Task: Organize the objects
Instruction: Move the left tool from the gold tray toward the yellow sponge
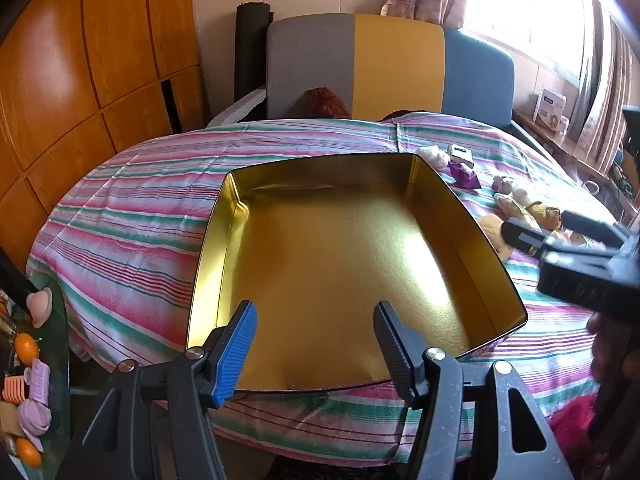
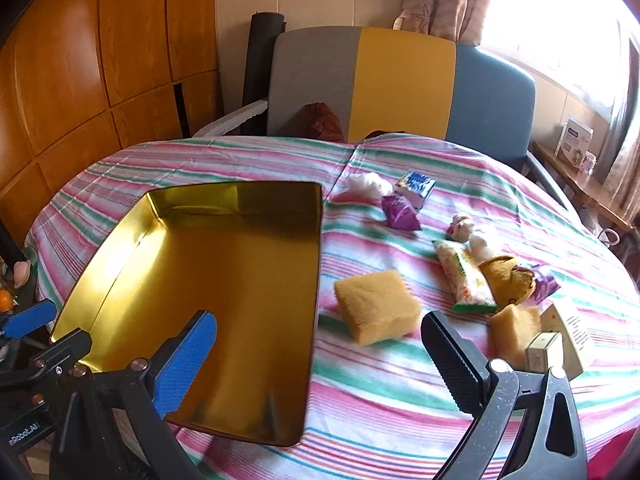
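Observation:
An empty gold tin box (image 1: 340,260) sits on the striped tablecloth (image 1: 132,216). My left gripper (image 1: 316,344) hovers over the near wall of the tin, open, with nothing held. My right gripper (image 2: 320,360) is wide open above the right wall of the gold tin (image 2: 200,280). A yellow sponge (image 2: 376,306) lies just ahead of it on the cloth, untouched. Further right lie a second sponge (image 2: 514,328), a green-and-white packet (image 2: 466,280), a purple packet (image 2: 400,214), a blue-and-white packet (image 2: 416,188) and small white boxes (image 2: 568,336). In the left wrist view the right gripper (image 1: 560,236) shows at the right edge.
A grey, yellow and blue chair back (image 2: 400,80) stands behind the table. Wooden cabinet doors (image 2: 80,80) fill the left. A glass side table (image 1: 60,360) with small toys is at the lower left. A person's hand (image 1: 608,352) shows at the right edge.

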`<act>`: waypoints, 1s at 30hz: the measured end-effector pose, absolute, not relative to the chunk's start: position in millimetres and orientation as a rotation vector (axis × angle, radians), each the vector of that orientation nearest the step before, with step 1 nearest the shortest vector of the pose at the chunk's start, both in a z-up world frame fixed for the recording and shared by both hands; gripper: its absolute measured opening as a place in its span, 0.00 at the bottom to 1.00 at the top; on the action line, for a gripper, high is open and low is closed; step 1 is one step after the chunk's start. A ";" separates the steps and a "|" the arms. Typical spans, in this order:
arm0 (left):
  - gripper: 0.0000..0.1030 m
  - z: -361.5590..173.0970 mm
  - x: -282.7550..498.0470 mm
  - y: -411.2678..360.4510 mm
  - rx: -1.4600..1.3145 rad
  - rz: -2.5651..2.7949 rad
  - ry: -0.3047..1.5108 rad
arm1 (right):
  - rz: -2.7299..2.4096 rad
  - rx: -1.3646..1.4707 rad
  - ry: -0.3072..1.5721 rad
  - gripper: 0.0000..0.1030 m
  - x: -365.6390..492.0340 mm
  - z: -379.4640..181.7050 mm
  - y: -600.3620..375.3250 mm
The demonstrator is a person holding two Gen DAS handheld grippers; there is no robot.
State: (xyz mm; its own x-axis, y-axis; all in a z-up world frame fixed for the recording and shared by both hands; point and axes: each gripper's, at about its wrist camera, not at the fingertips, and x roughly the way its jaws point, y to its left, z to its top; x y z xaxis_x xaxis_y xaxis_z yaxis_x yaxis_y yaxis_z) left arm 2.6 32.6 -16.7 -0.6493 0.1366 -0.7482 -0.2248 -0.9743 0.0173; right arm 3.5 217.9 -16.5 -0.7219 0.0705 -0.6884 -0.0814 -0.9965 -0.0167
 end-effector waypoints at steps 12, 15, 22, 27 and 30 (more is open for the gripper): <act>0.59 -20.9 -1.3 48.5 -1.207 2.594 0.197 | 2.768 -1.075 0.089 1.00 2.3 10.3 290.6; 0.62 -21.0 -3.7 54.3 -1.212 2.564 0.199 | 2.721 -1.058 0.089 1.00 1.0 12.1 320.3; 0.66 -14.7 -8.5 72.0 -1.171 2.484 0.250 | 2.639 -1.060 0.204 1.00 0.6 -7.1 405.6; 0.66 1.2 -17.1 101.5 -1.121 2.378 0.344 | 2.544 -1.074 0.534 1.00 10.6 -32.8 462.9; 0.66 10.3 -23.8 131.6 -1.092 2.293 0.419 | 2.568 -1.041 0.705 1.00 11.1 -31.1 479.2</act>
State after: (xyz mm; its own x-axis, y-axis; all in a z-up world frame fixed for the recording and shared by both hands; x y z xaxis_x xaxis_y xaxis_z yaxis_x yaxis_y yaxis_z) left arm -23.8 131.6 10.3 -0.5117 0.3513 -0.7841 -0.6057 -0.7947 0.0392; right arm 11.1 479.2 -31.1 -0.7006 0.0747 -0.7097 -0.4266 -0.8410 0.3326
